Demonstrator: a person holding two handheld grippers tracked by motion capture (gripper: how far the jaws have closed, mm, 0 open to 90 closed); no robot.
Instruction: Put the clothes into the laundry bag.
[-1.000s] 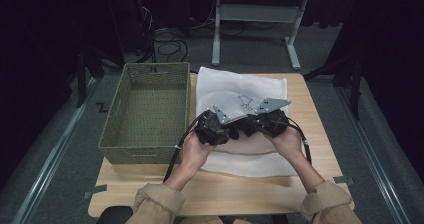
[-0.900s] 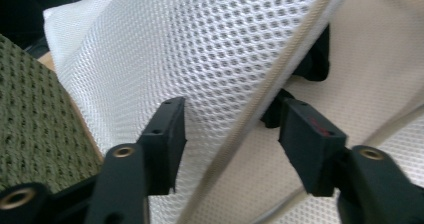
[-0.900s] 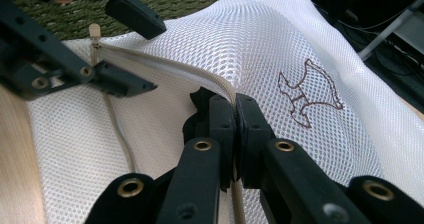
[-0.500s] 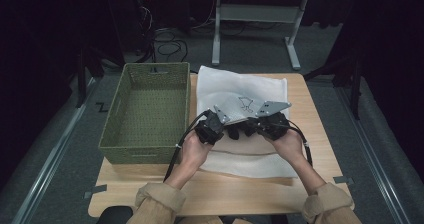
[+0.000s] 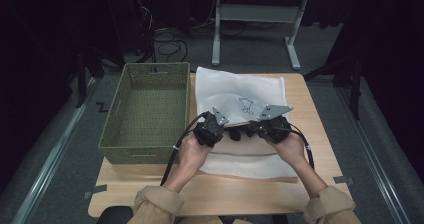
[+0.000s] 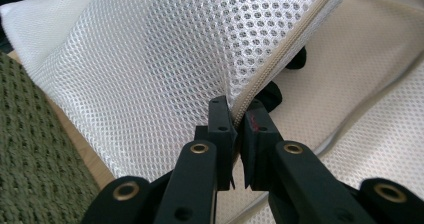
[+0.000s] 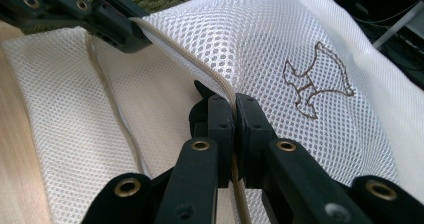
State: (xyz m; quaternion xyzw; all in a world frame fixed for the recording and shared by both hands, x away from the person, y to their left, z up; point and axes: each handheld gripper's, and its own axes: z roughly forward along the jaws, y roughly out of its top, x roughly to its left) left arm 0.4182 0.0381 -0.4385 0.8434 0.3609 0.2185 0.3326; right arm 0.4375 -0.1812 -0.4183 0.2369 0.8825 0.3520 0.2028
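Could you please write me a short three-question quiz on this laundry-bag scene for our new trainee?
1. True or false: the left gripper has its jaws shut on the zipper edge of the white mesh bag.
2. What stands on the table to the left of the bag in the high view?
3. Which is printed on the bag: (a) a star, (b) an outline figure, (c) stripes?

Key
1. True; the right gripper is shut on that edge too.
2. A green woven basket, empty.
3. (b), the outline figure.
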